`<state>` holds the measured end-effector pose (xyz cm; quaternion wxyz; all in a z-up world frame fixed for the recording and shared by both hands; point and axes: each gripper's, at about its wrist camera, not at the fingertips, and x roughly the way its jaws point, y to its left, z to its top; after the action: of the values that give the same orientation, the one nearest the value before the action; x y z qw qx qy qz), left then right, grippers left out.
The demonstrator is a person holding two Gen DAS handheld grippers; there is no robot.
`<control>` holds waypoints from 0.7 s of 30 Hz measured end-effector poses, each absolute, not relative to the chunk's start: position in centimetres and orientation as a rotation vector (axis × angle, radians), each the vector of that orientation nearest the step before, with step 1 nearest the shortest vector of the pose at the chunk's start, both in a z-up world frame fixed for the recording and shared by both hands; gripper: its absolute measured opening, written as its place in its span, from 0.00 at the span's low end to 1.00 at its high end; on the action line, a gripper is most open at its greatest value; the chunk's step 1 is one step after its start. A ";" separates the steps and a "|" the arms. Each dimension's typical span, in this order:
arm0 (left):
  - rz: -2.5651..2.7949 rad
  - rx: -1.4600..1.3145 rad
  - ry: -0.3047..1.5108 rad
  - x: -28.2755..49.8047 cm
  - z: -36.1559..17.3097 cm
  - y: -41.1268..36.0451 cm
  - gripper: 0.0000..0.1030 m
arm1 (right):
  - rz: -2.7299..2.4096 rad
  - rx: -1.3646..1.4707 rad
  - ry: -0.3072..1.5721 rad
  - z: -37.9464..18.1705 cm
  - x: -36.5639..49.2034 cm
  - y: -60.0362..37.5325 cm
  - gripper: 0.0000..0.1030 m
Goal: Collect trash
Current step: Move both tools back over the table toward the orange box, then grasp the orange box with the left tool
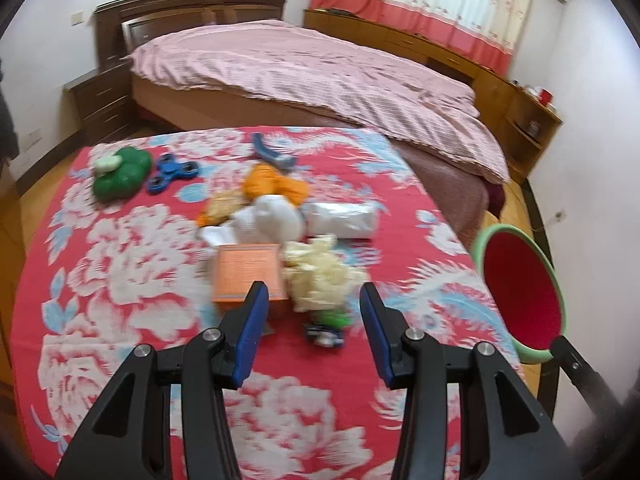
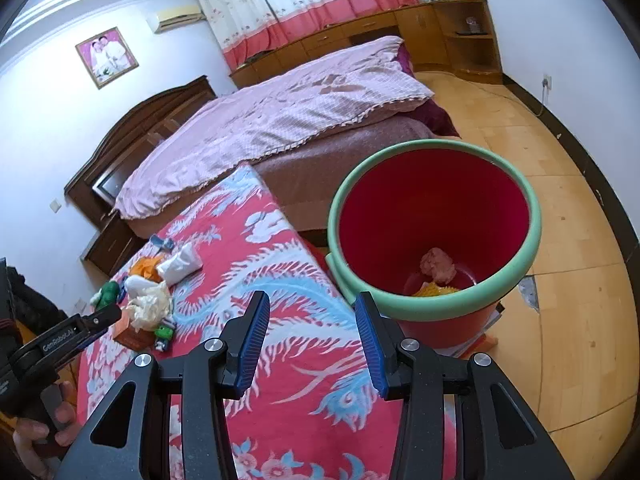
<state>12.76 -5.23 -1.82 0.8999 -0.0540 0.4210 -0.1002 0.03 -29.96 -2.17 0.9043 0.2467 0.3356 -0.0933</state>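
A pile of trash lies on the red flowered cloth (image 1: 120, 264): a crumpled cream wad (image 1: 320, 276), an orange box (image 1: 248, 272), white crumpled plastic (image 1: 272, 220), a white packet (image 1: 344, 218) and orange wrapping (image 1: 276, 184). My left gripper (image 1: 312, 316) is open and empty, just short of the cream wad. My right gripper (image 2: 310, 338) is open and empty, beside the red bin with a green rim (image 2: 436, 224). The bin holds a pinkish wad (image 2: 438, 266) and yellow scraps. The pile (image 2: 150, 306) and the left gripper (image 2: 80, 330) show in the right wrist view.
A green toy (image 1: 120, 174), a blue fidget spinner (image 1: 172, 172), a blue-grey object (image 1: 272, 152) and a small green and blue item (image 1: 328, 324) lie on the cloth. A bed with a pink cover (image 1: 320, 80) stands behind. The bin (image 1: 520, 292) stands off the cloth's right edge on wooden floor (image 2: 560, 280).
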 end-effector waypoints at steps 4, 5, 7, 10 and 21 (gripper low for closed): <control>-0.156 -0.117 0.888 13.2 -2.6 -3.3 0.47 | -0.181 0.502 0.711 -2.4 0.4 -29.1 0.44; -0.150 -0.117 0.892 13.2 -2.7 -3.2 0.49 | -0.178 0.501 0.715 -2.4 0.4 -29.0 0.44; -0.136 -0.116 0.904 13.3 -3.3 -2.7 0.53 | -0.172 0.498 0.724 -2.6 0.5 -28.7 0.44; -0.137 -0.112 0.924 13.6 -4.1 -2.5 0.54 | -0.165 0.490 0.740 -2.8 0.8 -28.2 0.44; -0.150 -0.087 0.968 15.5 -6.9 -2.8 0.54 | -0.181 0.465 0.784 -3.3 1.5 -27.2 0.44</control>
<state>15.49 -2.77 -6.88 0.8816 -0.0417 0.4645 -0.0721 1.55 -27.20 -3.30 0.8941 0.2241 0.3779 -0.0871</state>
